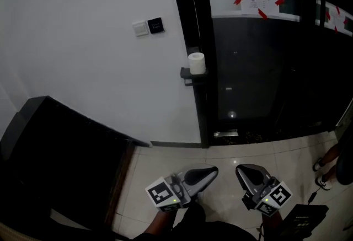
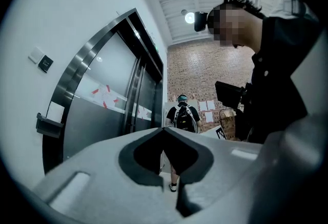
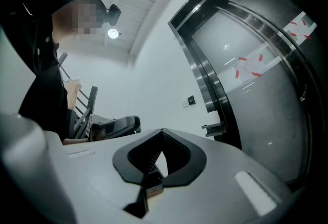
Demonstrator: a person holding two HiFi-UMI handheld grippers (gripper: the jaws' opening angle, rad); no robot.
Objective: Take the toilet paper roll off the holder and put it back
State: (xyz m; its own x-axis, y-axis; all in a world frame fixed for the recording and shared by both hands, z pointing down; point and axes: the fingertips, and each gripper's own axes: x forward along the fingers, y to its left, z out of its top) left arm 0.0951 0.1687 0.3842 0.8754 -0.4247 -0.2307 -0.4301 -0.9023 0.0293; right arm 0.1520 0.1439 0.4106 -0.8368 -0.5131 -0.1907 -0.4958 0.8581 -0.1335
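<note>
Small white toilet paper roll [image 1: 197, 63] upright on dark metal holder [image 1: 187, 75], on door frame [image 1: 194, 25]. Grey left gripper [image 1: 212, 171], grey right gripper [image 1: 241, 171]: jaws closed tight, empty, well apart from roll.

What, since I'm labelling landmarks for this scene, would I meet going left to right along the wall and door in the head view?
white wall switch → black wall panel → toilet paper roll → taped paper notice
</note>
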